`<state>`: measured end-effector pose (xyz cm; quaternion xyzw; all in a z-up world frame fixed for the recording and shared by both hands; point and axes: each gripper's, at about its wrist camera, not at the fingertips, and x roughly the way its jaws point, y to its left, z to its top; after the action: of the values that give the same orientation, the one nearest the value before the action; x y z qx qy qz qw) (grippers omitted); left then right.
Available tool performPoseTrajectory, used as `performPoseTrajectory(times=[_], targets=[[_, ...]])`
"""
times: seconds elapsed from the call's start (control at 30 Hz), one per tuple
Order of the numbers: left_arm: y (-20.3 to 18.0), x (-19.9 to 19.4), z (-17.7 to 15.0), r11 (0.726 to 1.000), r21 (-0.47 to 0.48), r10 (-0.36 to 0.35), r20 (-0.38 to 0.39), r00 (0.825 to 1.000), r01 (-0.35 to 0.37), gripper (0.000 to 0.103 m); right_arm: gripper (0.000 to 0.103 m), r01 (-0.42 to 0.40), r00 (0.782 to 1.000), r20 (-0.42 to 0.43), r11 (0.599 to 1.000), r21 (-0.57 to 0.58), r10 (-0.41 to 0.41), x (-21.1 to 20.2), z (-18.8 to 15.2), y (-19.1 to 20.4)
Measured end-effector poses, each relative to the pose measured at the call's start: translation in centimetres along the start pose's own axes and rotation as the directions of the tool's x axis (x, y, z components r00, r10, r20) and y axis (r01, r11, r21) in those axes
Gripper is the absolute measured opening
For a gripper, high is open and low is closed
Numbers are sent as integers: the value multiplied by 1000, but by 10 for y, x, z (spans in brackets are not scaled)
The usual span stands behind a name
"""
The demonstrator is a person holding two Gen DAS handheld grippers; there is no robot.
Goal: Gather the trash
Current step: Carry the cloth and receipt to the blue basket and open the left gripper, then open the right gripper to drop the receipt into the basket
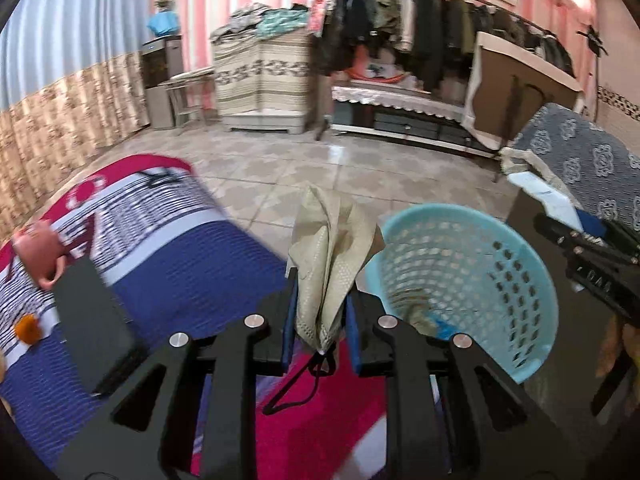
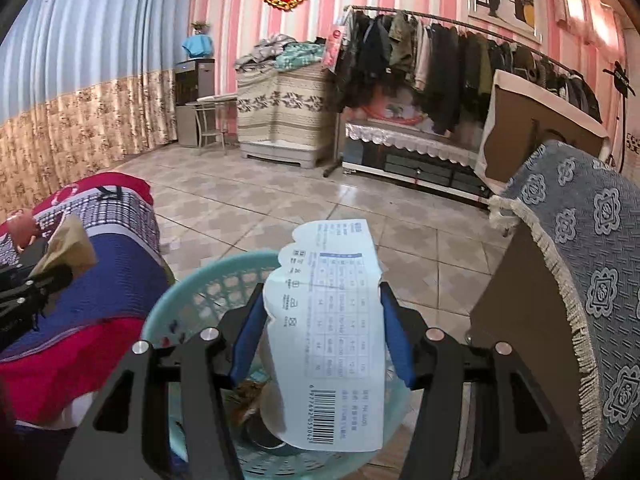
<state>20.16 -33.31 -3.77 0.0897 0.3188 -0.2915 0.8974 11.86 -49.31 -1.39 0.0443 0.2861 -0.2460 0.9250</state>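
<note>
The right gripper (image 2: 322, 336) sits at the bottom centre, its blue-padded fingers (image 2: 248, 332) spread either side of a white paper label (image 2: 332, 344) printed with a table and a barcode; whether the pads actually press it cannot be told. Directly beneath, a light blue basket (image 2: 188, 300) holds brownish scraps. At nine o'clock the left gripper (image 2: 52, 276) grips a beige face mask (image 2: 70, 246) above the red, white and blue blanket (image 2: 116, 264), with a pink cup (image 2: 20, 226) just beyond. At three o'clock stands a grey patterned cover (image 2: 592, 280) with a fringed edge. At twelve o'clock hangs a clothes rack (image 2: 440, 60).
</note>
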Motion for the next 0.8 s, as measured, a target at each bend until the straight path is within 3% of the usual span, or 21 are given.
performPoseTrajectory(times=[0.27,0.47,0.6,0.73,0.8], targets=[[-59,37,13,994,87,-69,-29,997,72,21,55,20,999,-30,997,77,-18,11,-9,-25],[-90,63,15,983,157,-89,-80,993,100,31,55,15,999,-37,994,111,-11,16,-11,-33],[-89,69,12,984,156,-72,-92,993,86,58,55,19,999,-48,993,121,-13,19,-13,-36],[-76,67,12,989,136,-47,-85,995,58,76,55,26,998,-56,993,115,-20,21,-13,-33],[-68,64,12,991,129,-24,-70,997,33,78,55,24,998,-57,995,101,-18,22,-12,-28]])
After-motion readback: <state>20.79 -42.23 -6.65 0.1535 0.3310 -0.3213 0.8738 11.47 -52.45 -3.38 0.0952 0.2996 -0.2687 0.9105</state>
